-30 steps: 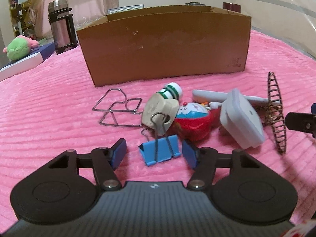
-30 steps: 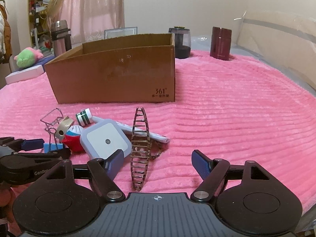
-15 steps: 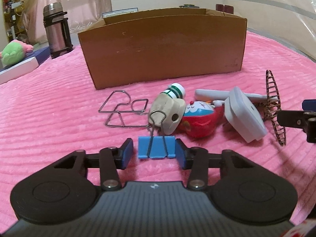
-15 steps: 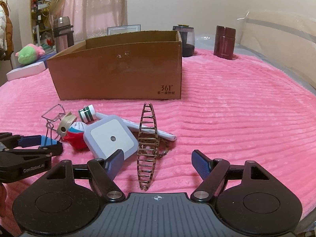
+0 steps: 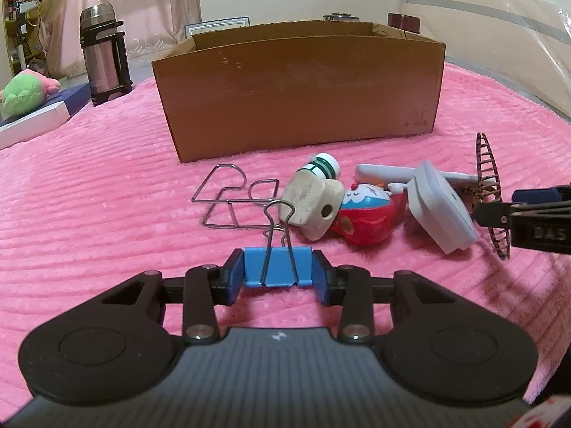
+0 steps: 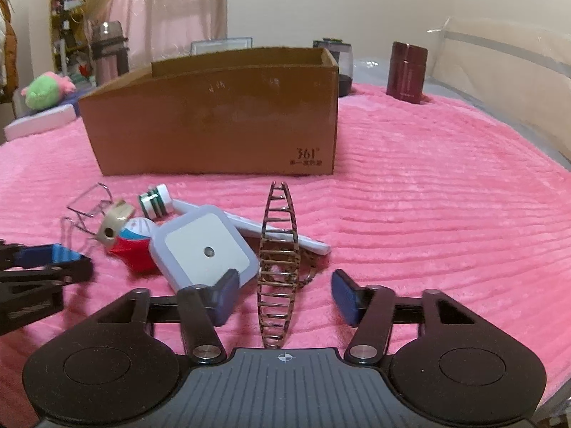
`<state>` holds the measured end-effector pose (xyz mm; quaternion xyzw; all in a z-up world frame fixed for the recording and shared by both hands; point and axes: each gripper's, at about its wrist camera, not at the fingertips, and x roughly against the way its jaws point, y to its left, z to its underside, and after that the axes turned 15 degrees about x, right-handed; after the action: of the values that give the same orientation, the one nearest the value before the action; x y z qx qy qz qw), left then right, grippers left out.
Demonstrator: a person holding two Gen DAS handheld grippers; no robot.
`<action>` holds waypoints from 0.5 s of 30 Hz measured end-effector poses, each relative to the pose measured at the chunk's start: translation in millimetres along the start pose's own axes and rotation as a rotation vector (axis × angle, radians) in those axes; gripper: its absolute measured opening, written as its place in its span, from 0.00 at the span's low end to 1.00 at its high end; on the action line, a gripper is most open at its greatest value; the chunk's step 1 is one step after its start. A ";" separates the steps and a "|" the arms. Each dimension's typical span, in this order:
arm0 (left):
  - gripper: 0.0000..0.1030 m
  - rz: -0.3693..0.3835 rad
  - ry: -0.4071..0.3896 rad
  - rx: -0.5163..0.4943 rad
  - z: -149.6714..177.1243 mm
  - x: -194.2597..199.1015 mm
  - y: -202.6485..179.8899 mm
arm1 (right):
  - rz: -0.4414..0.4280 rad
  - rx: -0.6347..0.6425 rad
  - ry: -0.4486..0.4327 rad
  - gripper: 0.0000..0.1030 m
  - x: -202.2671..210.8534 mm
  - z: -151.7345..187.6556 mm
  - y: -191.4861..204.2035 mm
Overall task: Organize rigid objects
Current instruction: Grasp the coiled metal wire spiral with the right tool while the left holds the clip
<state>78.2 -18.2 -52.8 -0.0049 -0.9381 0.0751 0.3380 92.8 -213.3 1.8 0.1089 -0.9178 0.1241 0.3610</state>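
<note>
While the left gripper (image 5: pixel 278 278) has just closed its jaws onto the blue clip (image 5: pixel 277 267), the right gripper (image 6: pixel 285 296) has been narrowing, still ungripped, with the brown comb (image 6: pixel 279 267) upright between its jaws.

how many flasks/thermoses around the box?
3. Steel flask left of the cardboard box; dark jar behind its right corner; maroon flask further right. The box may hide more.
</note>
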 end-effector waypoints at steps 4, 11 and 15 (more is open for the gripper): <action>0.33 0.009 -0.003 0.003 -2.1 0.8 0.3 | 0.003 -0.002 0.000 0.42 -7.0 -2.4 0.8; 0.33 0.021 0.004 0.000 -1.1 -1.1 -2.0 | 0.001 -0.009 0.010 0.23 -13.3 -5.5 -0.4; 0.33 0.024 0.005 0.003 -1.3 1.3 -0.7 | -0.005 -0.018 0.007 0.23 -6.7 -2.2 -1.6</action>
<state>78.1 -18.6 -50.9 -0.0157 -0.9371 0.0803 0.3394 99.5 -213.4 -1.0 0.1074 -0.9174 0.1151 0.3656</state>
